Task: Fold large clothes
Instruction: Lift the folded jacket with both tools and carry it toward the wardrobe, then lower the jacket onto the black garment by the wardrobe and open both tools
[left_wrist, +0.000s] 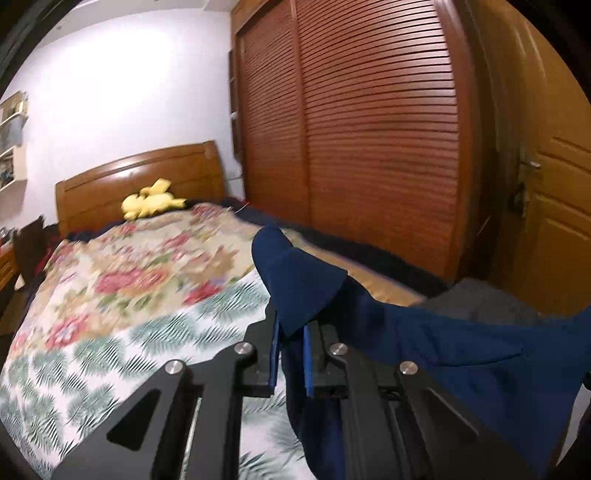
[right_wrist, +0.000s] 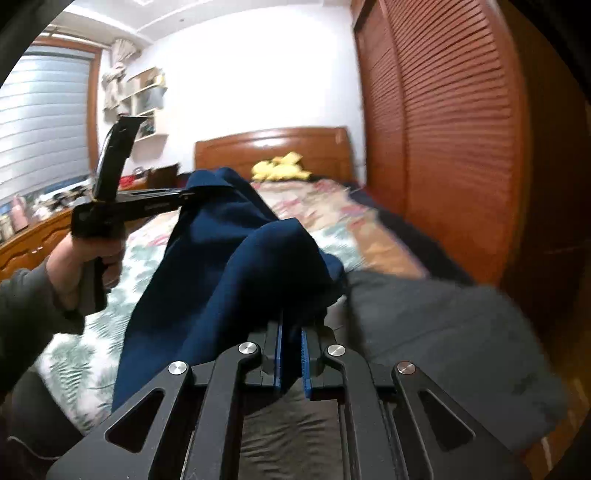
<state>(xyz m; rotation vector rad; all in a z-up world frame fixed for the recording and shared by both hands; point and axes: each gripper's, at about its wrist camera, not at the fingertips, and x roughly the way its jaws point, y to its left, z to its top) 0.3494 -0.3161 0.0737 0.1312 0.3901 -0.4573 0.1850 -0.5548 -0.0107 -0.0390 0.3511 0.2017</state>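
A large navy blue garment (left_wrist: 436, 343) is held up above the bed by both grippers. My left gripper (left_wrist: 290, 325) is shut on one edge of it; the cloth sticks up between the blue pads and trails to the right. My right gripper (right_wrist: 291, 332) is shut on another edge of the navy garment (right_wrist: 207, 266), which hangs in a drape between the two grippers. In the right wrist view the left gripper (right_wrist: 190, 195) is up and to the left, held by a hand, with the cloth pinched at its tip.
The bed (left_wrist: 122, 295) has a floral and leaf-print cover, a wooden headboard (left_wrist: 140, 181) and a yellow plush toy (left_wrist: 151, 203). A dark grey garment (right_wrist: 443, 332) lies at the bed's near right. Slatted wardrobe doors (left_wrist: 369, 129) stand along the right, a door (left_wrist: 554, 221) beyond.
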